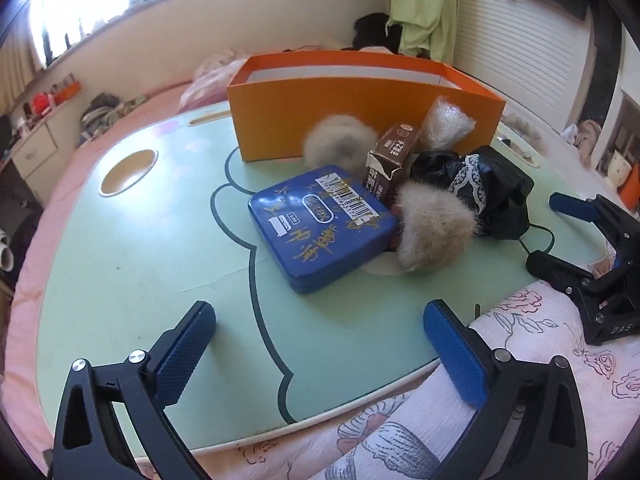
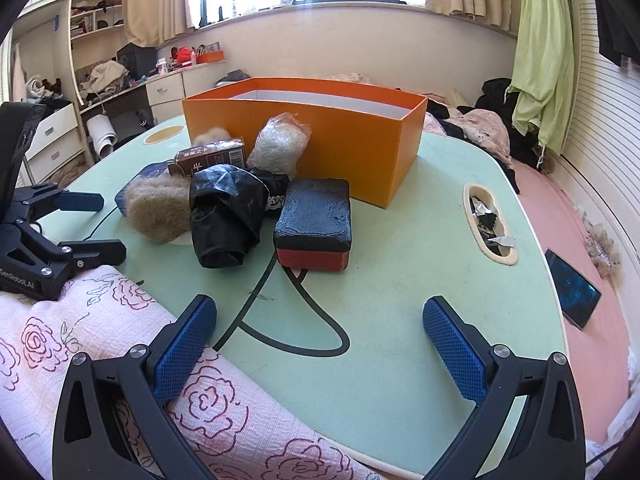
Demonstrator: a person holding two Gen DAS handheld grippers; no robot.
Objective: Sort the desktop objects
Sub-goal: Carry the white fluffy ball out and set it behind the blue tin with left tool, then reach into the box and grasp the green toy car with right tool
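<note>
Left tool [image 1: 320,344]: jaws wide, empty, nearest the blue tin [image 1: 320,228]. Right tool [image 2: 320,344]: likewise wide, empty. Advice: straddle tin squarely before lifting into orange box [image 1: 360,92].

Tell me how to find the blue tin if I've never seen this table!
Look at the green table and find the big orange box standing on it. In front of that box lies a heap of things, and the blue tin sits flat at its edge, beside a fluffy beige puff. It alone is blue, with gold writing and a barcode sticker on its lid.
</note>
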